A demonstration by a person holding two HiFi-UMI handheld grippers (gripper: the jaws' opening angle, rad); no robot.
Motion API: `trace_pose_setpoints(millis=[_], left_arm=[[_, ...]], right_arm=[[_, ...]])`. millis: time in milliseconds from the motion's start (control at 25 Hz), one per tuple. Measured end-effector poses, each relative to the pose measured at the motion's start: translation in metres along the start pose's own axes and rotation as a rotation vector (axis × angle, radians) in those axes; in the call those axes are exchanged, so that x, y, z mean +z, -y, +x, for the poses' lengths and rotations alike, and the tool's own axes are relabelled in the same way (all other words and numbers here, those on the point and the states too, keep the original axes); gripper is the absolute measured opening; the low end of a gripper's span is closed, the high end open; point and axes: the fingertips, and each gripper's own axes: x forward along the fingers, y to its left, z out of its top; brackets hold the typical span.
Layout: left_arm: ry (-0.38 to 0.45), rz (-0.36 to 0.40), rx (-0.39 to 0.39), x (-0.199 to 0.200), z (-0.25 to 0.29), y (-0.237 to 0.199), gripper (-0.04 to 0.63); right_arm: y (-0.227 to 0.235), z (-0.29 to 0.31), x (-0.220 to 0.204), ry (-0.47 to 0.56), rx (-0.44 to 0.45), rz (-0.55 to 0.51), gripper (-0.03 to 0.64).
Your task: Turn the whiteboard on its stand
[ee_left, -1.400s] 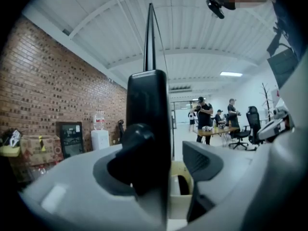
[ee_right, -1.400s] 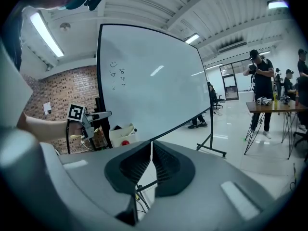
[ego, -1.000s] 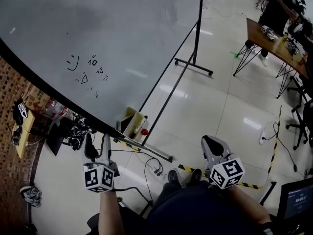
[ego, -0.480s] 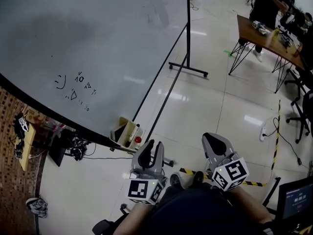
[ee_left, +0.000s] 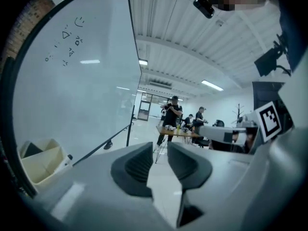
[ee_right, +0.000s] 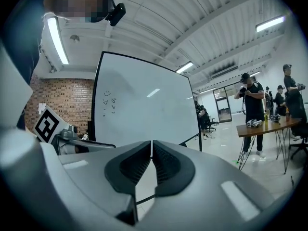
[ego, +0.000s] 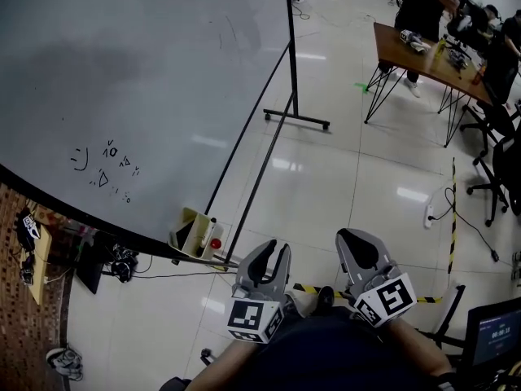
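Beige box [ego: 189, 218] on whiteboard's [ego: 146, 80] lower edge, holding white marker [ego: 210, 226], red-capped item [ego: 215, 243], dark block [ego: 185, 235]. Left gripper [ego: 269, 254], right gripper [ego: 356, 244]: jaws together on both, nothing between.

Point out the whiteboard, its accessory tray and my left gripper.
whiteboard [ego: 163, 72]: head view, bare writing surface.
tray [ego: 182, 225]: head view, beige side wall, at the board's lower edge.
left gripper [ego: 277, 246]: head view, midway between its fingertips.
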Motion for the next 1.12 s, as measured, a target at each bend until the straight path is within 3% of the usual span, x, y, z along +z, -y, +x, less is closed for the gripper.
trace_pose_setpoints(millis=[320,1120], left_arm=[[-0.022,0.0,-0.048,-0.0069,0.0107,0.0077,0.098],[-0.026,0.005,-0.035,-0.007,0.0119,0.0007,0.098]], right_arm=[[0.0023,-0.0017,-0.0021,-0.006,-0.013,-0.017,0.018],[0.0043,0.0053,-0.0013,-0.003,-0.01,-0.02,0.018]])
